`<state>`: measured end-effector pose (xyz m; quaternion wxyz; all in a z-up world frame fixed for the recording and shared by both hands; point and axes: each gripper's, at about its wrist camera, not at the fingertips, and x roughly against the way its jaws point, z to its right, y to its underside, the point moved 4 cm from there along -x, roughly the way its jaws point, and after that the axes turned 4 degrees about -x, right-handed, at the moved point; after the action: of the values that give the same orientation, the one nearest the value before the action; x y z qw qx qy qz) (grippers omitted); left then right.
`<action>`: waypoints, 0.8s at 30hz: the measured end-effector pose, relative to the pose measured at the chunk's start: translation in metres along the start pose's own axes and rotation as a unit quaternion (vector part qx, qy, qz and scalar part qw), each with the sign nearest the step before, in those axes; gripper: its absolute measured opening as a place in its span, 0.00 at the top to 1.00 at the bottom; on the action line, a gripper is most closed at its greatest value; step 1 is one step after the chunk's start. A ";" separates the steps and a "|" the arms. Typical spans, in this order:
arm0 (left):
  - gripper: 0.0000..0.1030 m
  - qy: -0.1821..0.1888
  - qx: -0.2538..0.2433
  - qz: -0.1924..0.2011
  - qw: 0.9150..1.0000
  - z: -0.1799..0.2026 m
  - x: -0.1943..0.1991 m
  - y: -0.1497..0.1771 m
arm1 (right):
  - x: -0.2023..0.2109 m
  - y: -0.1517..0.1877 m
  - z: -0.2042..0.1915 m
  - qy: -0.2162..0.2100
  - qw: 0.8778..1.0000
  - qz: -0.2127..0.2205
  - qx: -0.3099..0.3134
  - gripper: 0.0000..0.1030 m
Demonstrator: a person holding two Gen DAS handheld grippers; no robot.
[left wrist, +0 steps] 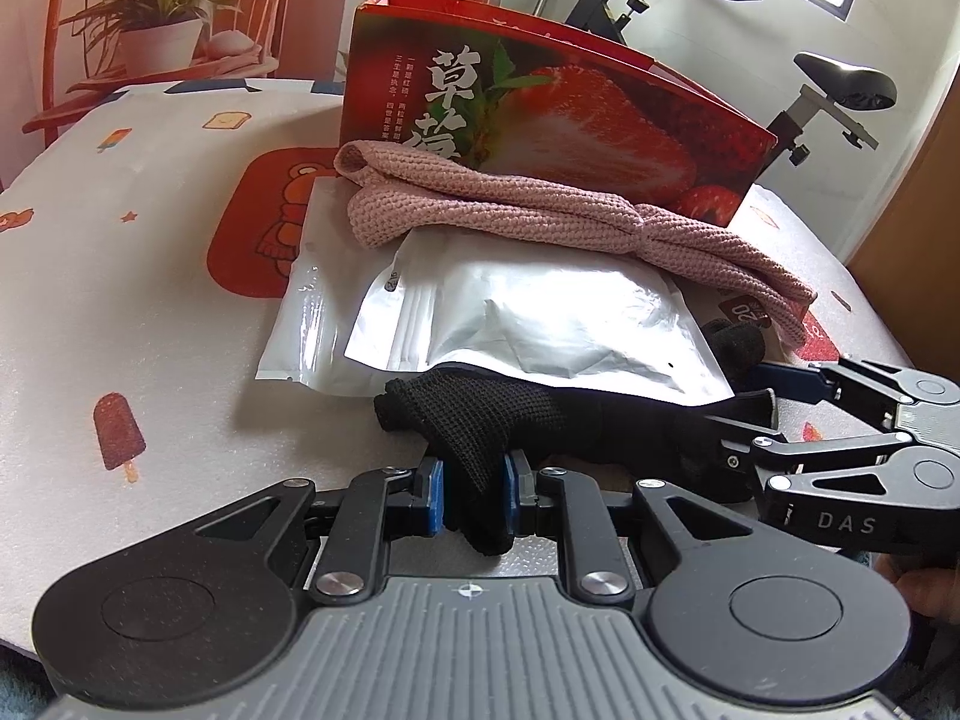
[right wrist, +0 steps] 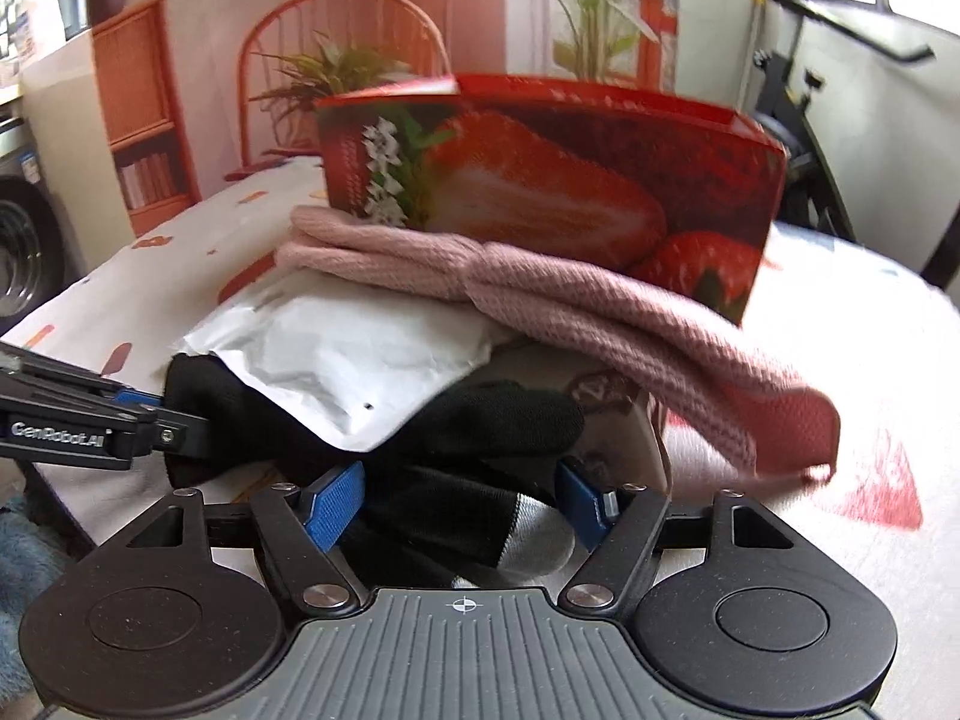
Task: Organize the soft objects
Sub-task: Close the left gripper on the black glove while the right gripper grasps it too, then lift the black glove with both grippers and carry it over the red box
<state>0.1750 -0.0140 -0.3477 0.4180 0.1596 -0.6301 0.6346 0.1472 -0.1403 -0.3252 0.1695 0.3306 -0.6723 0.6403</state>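
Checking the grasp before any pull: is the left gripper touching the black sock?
Touching. The left wrist view shows the left gripper with both blue pads pressed against a pinched fold of the black sock, no gap on either side.

Left gripper [left wrist: 474, 495]: lower centre of its own view, angled downward, blue pads closed tight on a fold of black knit fabric [left wrist: 480, 420].
Right gripper [right wrist: 462, 495]: lower centre of its own view, jaws spread wide to either side of the fabric; contact unclear.
Hand [left wrist: 924, 585]: partly visible, lower right edge of left view.
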 end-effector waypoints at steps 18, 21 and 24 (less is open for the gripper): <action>0.80 -0.002 -0.005 0.000 1.000 0.002 0.000 0.001 | -0.007 0.005 -0.004 -0.043 0.999 -0.019 0.009 0.53; 0.81 -0.002 -0.006 0.000 1.000 0.001 0.000 0.001 | -0.006 0.005 -0.007 -0.051 0.998 -0.022 0.011 0.61; 0.81 -0.005 -0.011 -0.002 1.000 0.002 0.000 0.000 | -0.004 0.005 -0.010 -0.055 0.998 -0.024 0.015 0.66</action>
<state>0.1743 -0.0162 -0.3478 0.4177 0.1592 -0.6386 0.6264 0.1452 -0.1298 -0.3304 0.1424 0.3842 -0.6628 0.6267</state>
